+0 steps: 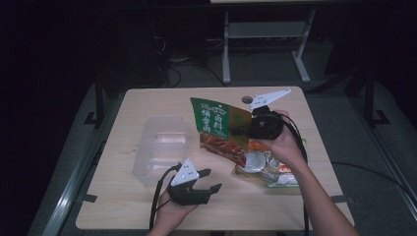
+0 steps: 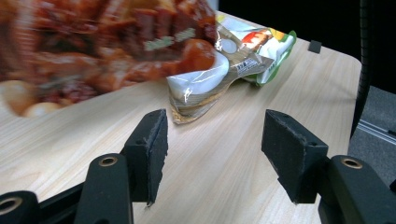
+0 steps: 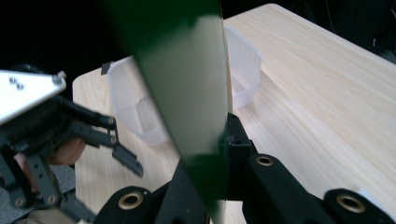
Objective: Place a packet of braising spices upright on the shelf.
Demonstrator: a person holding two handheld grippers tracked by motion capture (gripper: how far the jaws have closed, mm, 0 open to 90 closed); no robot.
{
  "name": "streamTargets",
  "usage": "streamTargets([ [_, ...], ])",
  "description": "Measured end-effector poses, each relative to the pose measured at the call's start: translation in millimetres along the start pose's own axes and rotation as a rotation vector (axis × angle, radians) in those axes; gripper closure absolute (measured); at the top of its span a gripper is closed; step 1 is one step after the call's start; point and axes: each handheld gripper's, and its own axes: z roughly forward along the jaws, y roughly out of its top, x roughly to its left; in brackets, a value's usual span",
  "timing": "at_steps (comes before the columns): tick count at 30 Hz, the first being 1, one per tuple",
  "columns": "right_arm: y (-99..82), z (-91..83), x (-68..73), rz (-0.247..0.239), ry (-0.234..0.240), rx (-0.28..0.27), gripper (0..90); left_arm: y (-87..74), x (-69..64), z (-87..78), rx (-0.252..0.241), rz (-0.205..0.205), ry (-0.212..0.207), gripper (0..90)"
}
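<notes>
Nearest the person, the left gripper (image 1: 206, 180) rests low over the front of the wooden table (image 1: 123, 201), held in the left hand (image 1: 172, 212); its jaws stand apart with nothing between them, and bare tabletop shows through the gap in the left gripper view. Just beyond it, towards the left of the table, sits a clear plastic container (image 1: 160, 147), upright and open at the top. To the right, a small heap of snack packets (image 1: 268, 169) lies flat on the table; the left gripper view shows the nearest one as a silvery pouch with green trim (image 2: 224, 70). Above that heap the right hand (image 1: 282, 142) holds the right gripper (image 1: 241, 130), whose jaws are clamped on the edge of a green seasoning packet (image 1: 219, 130) with a picture of braised meat on its lower half. The packet is lifted clear of the table and tilted, hanging between the heap and the container. In the right gripper view the green packet (image 3: 187, 93) rises edge-on straight out of the closed jaws, with the container (image 3: 140, 102) behind it.
</notes>
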Motion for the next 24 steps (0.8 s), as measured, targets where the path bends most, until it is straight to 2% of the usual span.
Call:
streamTargets([
  [5,14.5,10.1,1.3,-0.027,0.019,0.006,89.6,-0.3,-1.0,0.4,-0.004,0.004,0.000,40.0],
  [12,40.4,36.8,4.2,-0.049,0.062,0.003,89.7,-0.8,-1.4,-1.0,-0.003,0.004,-0.007,39.6],
  [24,81.4,76.4,1.3,-0.104,0.082,0.002,89.6,-3.1,2.8,-2.1,0.000,0.009,-0.008,38.7],
])
